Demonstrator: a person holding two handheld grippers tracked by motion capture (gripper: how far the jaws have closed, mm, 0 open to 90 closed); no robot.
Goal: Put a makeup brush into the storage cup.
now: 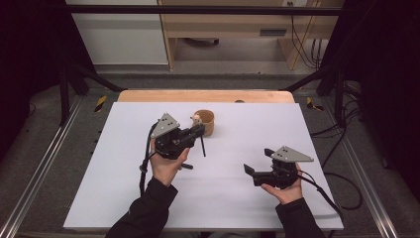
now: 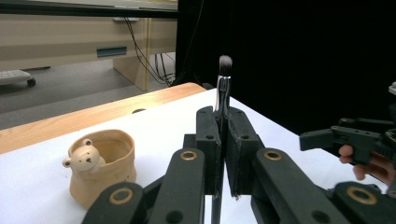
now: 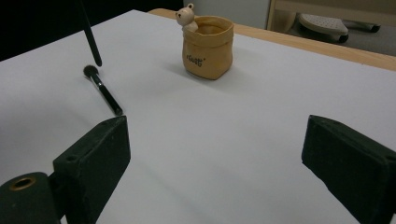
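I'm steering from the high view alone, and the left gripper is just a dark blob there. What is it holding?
Observer: A makeup brush, clamped between the jaws of the left gripper, bristle end up.
Operator: What's the lump on the rim of the tan pot?
Observer: A small bear figure, clear in the left gripper view.
Operator: And the dark bit beside the left hand?
Observer: A second brush, lying flat on the table; the right gripper view shows its bristle head and handle.
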